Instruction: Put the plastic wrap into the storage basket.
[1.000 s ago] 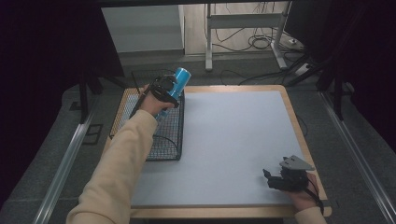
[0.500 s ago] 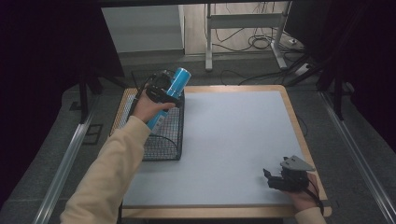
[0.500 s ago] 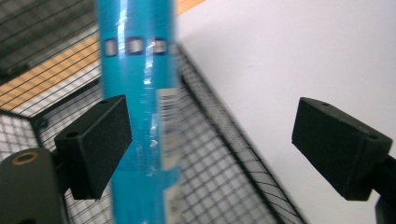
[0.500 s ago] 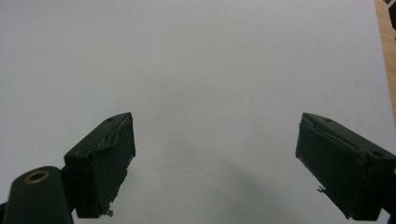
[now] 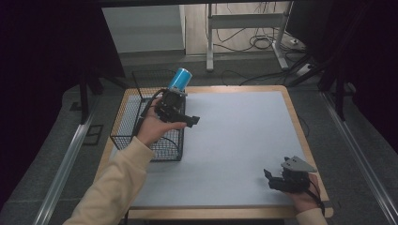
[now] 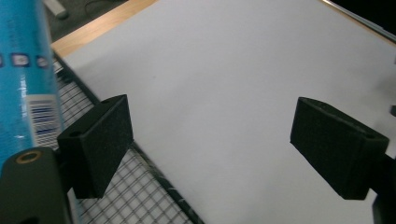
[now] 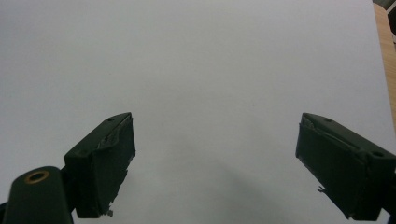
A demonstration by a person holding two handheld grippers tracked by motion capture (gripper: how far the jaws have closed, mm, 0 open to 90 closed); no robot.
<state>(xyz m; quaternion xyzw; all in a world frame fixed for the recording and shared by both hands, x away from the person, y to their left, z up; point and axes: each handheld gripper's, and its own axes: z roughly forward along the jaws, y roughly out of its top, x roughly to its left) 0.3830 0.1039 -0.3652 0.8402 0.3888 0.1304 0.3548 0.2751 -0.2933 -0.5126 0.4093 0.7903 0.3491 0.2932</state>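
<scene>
A tall blue tube (image 5: 179, 78) with a printed label stands tilted at the far end of a black wire basket (image 5: 123, 113) on the table's left side. My left gripper (image 5: 192, 121) hovers over the basket's right rim, pointing right across the grey mat (image 5: 234, 140). It is open with nothing between its jaws. In the left gripper view the tube (image 6: 23, 70) rises just outside the left jaw of the gripper (image 6: 210, 140), with the basket mesh (image 6: 140, 196) below. My right gripper (image 5: 270, 179) rests open near the front right corner, over bare mat (image 7: 210, 56).
The mat covers most of a wooden table (image 5: 296, 123). Beyond the far edge are a metal stand's legs (image 5: 209, 47) and loose cables (image 5: 263, 42) on the floor. Dark curtains close both sides. A metal rail (image 5: 65, 159) runs along the left.
My left hand has pulled back from the blue tube and swung the gripper right, over the mat. The tube stays in the basket. The right gripper has not moved.
</scene>
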